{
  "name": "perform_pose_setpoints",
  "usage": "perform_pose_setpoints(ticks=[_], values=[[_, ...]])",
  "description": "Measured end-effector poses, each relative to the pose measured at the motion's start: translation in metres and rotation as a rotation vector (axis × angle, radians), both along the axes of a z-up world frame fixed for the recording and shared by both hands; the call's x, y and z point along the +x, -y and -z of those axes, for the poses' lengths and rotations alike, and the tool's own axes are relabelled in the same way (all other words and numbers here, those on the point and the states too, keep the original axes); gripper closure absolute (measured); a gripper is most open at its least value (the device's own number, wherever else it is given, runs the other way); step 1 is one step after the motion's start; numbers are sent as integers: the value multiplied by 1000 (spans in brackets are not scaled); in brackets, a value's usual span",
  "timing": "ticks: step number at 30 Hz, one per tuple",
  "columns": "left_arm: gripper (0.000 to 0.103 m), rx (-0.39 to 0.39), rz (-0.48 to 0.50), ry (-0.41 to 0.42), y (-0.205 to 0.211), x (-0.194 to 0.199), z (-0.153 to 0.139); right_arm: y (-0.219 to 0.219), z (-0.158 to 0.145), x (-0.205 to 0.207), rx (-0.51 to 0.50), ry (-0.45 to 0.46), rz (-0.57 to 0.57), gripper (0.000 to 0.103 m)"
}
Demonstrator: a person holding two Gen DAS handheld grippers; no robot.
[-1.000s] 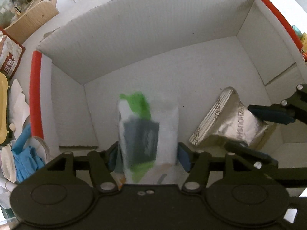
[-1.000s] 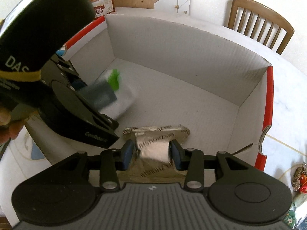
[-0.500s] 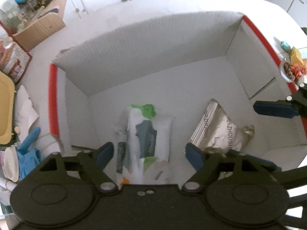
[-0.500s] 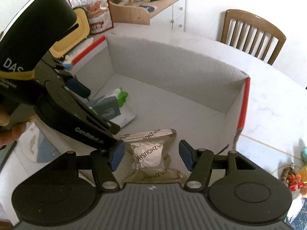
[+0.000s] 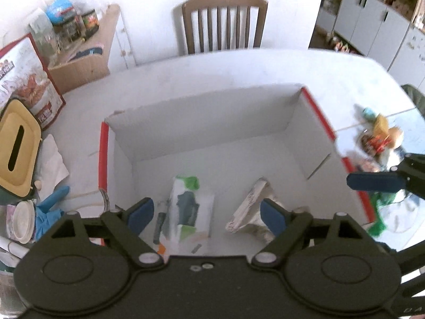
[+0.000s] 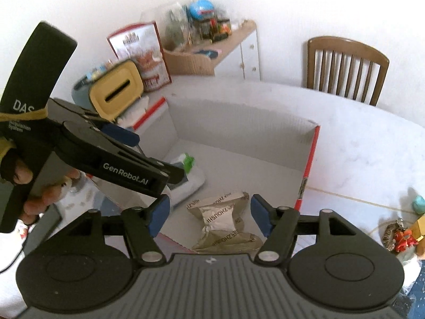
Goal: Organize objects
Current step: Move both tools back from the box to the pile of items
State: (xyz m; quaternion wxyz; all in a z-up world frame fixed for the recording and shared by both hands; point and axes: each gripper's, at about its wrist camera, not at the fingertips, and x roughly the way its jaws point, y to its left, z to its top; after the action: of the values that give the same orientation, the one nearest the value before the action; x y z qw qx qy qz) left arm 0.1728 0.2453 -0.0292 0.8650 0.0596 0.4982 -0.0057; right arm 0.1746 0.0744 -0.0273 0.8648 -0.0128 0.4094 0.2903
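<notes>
Item: white box (image 5: 207, 111), red-edged, on my worktop (image 5: 239, 66). Contents: a white-and-green packet (image 5: 191, 207) on the box floor toward its left wall; a silver foil pouch (image 6: 220, 220), crumpled, on the box floor to that packet's right, apart from it. My left hand-held gripper (image 5: 205, 211), fingers spread, holds nothing above the box's near edge. My right hand-held gripper (image 6: 208, 212), fingers spread, empty, hangs over the foil pouch. Outside the box's left wall: a yellow-lidded container (image 5: 17, 146).

white wall, wooden chair (image 5: 224, 22), pale table (image 5: 239, 69), white cabinets (image 5: 372, 24)
</notes>
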Motion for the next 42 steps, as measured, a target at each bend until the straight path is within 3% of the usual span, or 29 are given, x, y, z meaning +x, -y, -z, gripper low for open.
perform_pose_setpoints(ticks=[10,21,30,42], values=[[15,-78,6,128,24,-19,-26,53,-31,-29,92,80,51,32],[13,-122,64,215,80,-39,-39,145,-45,-56,147,142,182,26],[6,-184,139,228,134,-43,-30,217,-30,-78,99,176,262,22],[1,-217,200,196,194,-35,1,294,9,-87,57,131,345,21]])
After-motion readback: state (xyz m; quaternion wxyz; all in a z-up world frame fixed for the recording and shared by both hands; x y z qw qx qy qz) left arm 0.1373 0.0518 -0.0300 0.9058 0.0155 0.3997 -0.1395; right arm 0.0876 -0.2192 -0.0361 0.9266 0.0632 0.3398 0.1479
